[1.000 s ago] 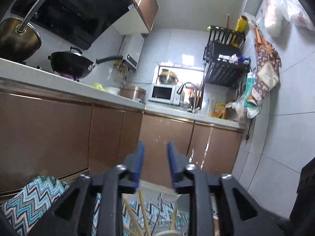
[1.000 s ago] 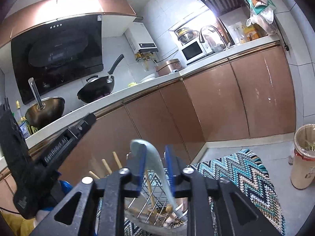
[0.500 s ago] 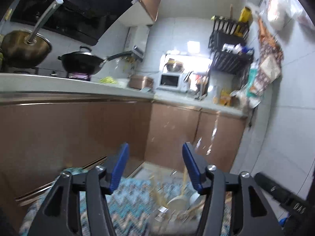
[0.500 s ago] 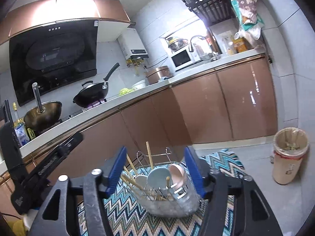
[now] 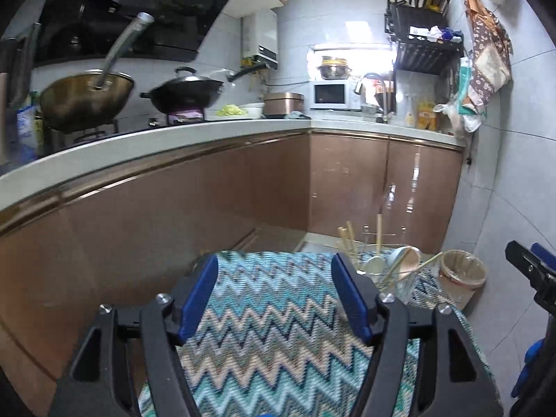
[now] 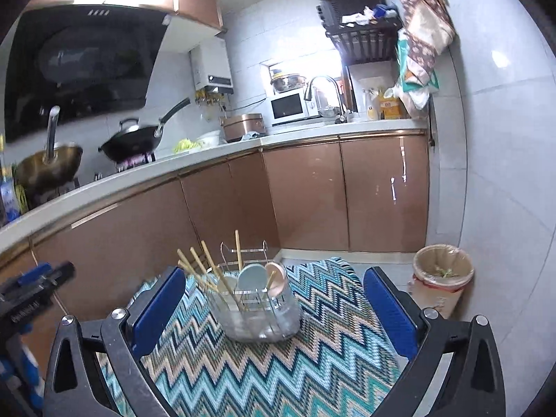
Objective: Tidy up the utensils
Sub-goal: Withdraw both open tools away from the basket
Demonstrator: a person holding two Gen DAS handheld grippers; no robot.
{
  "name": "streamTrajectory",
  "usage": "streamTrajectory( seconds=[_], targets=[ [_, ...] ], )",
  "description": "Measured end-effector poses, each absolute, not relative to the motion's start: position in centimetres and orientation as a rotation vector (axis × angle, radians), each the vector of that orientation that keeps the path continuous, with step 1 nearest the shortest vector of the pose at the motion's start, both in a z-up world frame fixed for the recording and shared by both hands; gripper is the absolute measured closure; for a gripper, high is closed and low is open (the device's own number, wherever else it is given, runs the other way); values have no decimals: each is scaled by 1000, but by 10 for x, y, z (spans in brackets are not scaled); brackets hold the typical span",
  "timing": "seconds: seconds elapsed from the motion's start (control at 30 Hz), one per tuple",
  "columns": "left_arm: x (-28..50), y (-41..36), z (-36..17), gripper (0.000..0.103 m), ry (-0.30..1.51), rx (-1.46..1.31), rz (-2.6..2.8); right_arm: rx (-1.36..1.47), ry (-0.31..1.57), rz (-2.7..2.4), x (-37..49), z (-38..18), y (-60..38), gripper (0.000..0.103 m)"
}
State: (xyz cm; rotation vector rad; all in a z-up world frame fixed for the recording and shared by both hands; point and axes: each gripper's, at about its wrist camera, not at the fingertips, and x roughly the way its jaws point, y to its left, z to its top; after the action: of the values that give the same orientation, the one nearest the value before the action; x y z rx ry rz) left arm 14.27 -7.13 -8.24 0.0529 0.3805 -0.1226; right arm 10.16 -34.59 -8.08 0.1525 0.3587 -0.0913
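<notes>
The right hand-held gripper (image 6: 274, 299) has its blue jaws opening wide, with nothing held between them. A clear utensil holder (image 6: 259, 312) stands on the zigzag rug (image 6: 312, 365) with chopsticks (image 6: 208, 271) and spoons (image 6: 252, 276) sticking up. A trash bin (image 6: 443, 274) sits at 3 o'clock from it.

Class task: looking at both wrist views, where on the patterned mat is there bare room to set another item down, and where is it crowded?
Bare mat lies in front of the clear utensil holder and to its right, towards the bin. In the left wrist view, the stretch towards the brown cabinets is bare too. The holder itself is crowded with chopsticks and spoons.
</notes>
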Motion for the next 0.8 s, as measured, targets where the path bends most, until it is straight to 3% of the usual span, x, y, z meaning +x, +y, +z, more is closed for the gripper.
streamTrajectory(
  seconds=[0.43, 0.8],
  targets=[
    [83, -19, -46, 27, 294, 37, 71, -12, 337, -116, 63, -62, -319, 0],
    [62, 4, -32, 26, 251, 27, 123, -28, 302, -128, 45, -48, -318, 0]
  ],
)
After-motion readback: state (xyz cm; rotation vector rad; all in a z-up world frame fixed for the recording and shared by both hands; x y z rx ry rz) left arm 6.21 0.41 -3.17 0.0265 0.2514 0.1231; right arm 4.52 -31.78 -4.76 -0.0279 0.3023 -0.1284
